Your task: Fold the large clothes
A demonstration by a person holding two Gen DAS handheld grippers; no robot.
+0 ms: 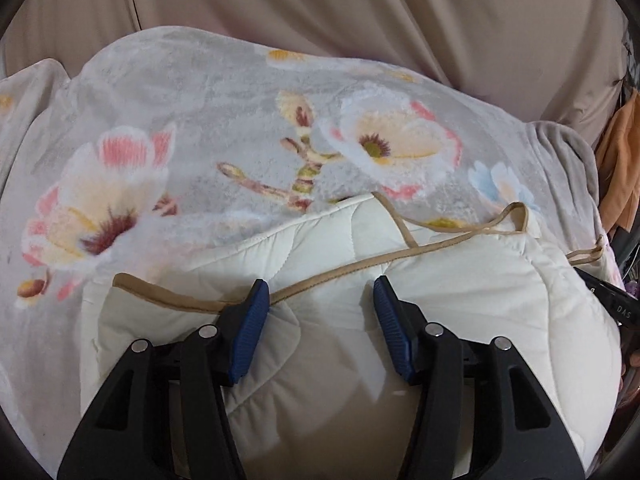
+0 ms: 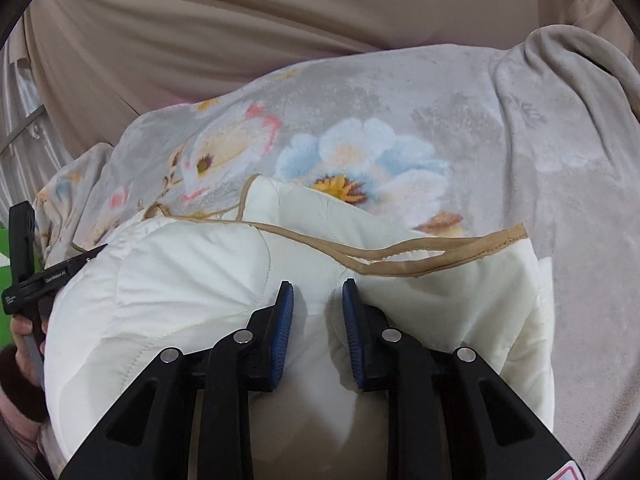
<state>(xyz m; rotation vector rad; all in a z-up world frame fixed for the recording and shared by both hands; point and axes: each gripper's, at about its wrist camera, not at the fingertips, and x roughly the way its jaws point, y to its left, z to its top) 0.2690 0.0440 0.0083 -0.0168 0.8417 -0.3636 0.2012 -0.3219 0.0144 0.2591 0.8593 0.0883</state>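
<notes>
A cream quilted cover (image 1: 440, 300) with tan edge binding (image 1: 344, 272) lies folded in a bulky stack on a floral fleece blanket (image 1: 200, 120). My left gripper (image 1: 318, 300) is open, its blue pads (image 1: 248, 340) wide apart over the quilt's near fold, with the tan binding by the left pad. In the right wrist view the same quilt (image 2: 180, 280) fills the foreground. My right gripper (image 2: 318, 300) stands with a narrower gap, and a bulge of quilt cloth sits between its blue pads (image 2: 354, 336). The left gripper's black body (image 2: 24, 264) shows at the far left.
A beige curtain or sheet (image 1: 360, 8) hangs behind the blanket. Orange cloth (image 1: 620, 168) hangs at the right edge of the left wrist view. A grey rolled blanket edge (image 2: 580, 64) rises at the right. Something green (image 2: 8, 280) shows at the far left.
</notes>
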